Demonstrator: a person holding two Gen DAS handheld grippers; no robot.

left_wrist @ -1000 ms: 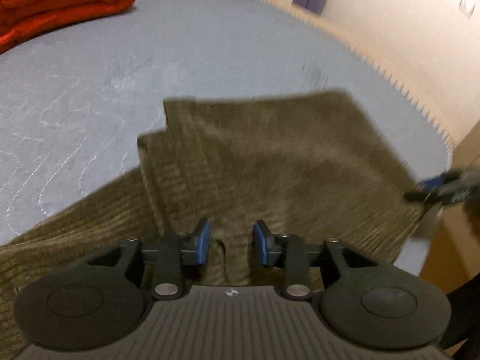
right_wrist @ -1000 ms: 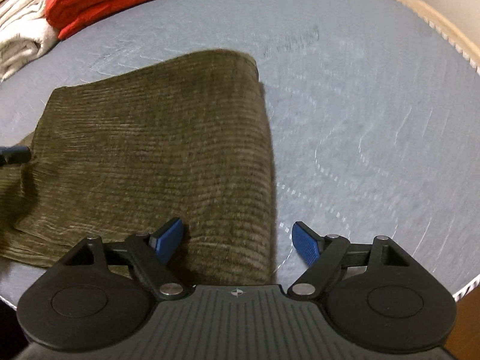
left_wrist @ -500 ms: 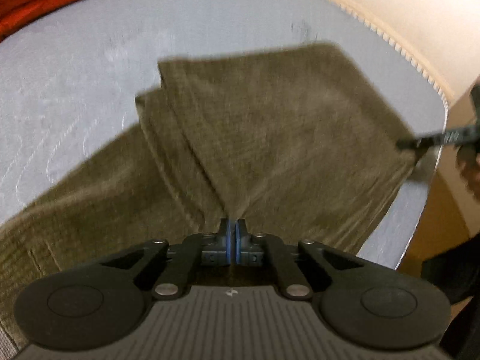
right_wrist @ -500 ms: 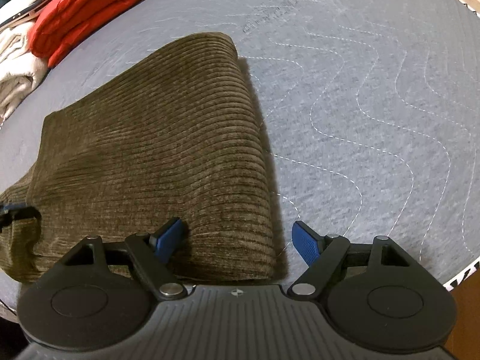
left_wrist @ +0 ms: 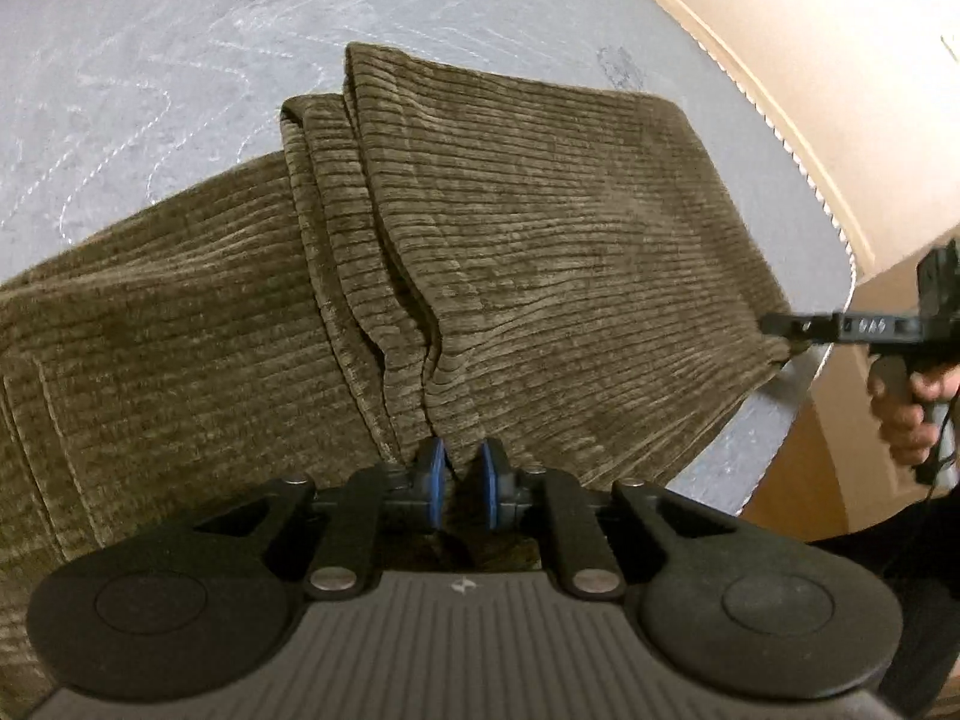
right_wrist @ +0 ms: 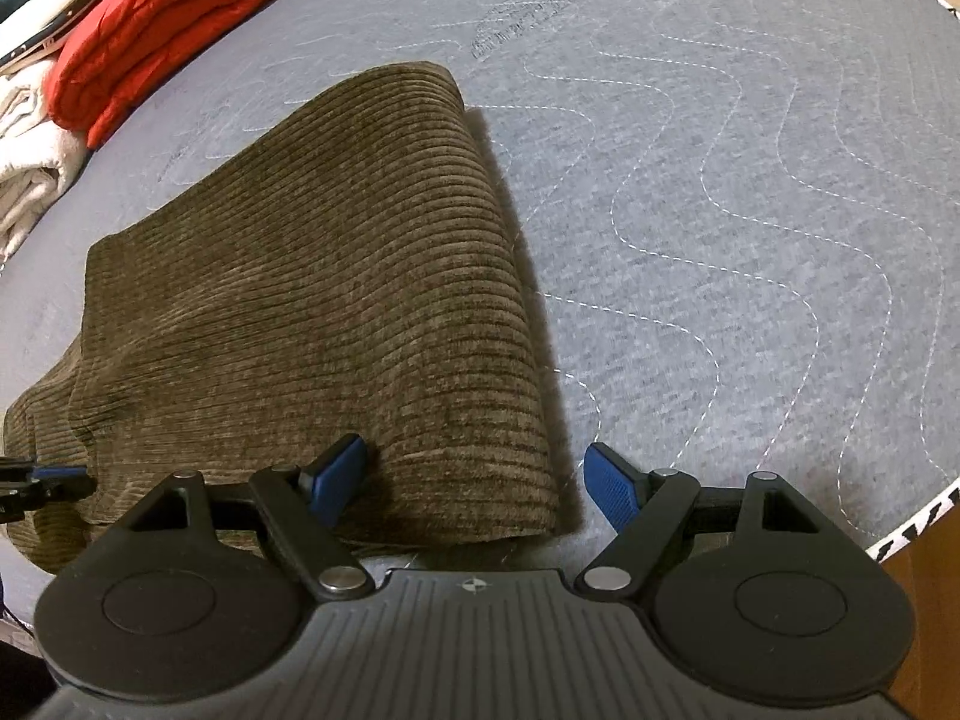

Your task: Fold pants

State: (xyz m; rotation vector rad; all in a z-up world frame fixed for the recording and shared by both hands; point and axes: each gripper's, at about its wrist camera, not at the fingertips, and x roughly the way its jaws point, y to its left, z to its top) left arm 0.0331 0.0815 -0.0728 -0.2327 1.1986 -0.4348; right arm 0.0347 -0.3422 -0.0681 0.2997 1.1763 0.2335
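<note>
The pants [left_wrist: 540,252] lie on the grey quilted bed [left_wrist: 120,60], near its front edge, already folded at least once: a doubled panel sits over a longer stretch of corduroy that runs off to the left. Their long axis runs left to right across the bed's near edge.

The left hand-held gripper [left_wrist: 459,483] sits at the near hem where the layers stack. Its blue pads [left_wrist: 432,480] stand narrow, with a ridge of cloth bunched between them; whether they press it tight I cannot tell.

The right hand-held gripper [right_wrist: 477,480] hovers at the pants' right end, jaws wide, straddling the near corner of the rounded fold [right_wrist: 480,312]; its left pad [right_wrist: 342,468] rests on the cloth, the right one over bare bed. It holds nothing.

I judge the next fold turns on this: the cloth lies straight ahead of both grippers, and the free length extends leftward, nearer the left hand.

Far left, a red bundle [right_wrist: 162,30] and pale laundry [right_wrist: 30,150] sit well apart.
</note>
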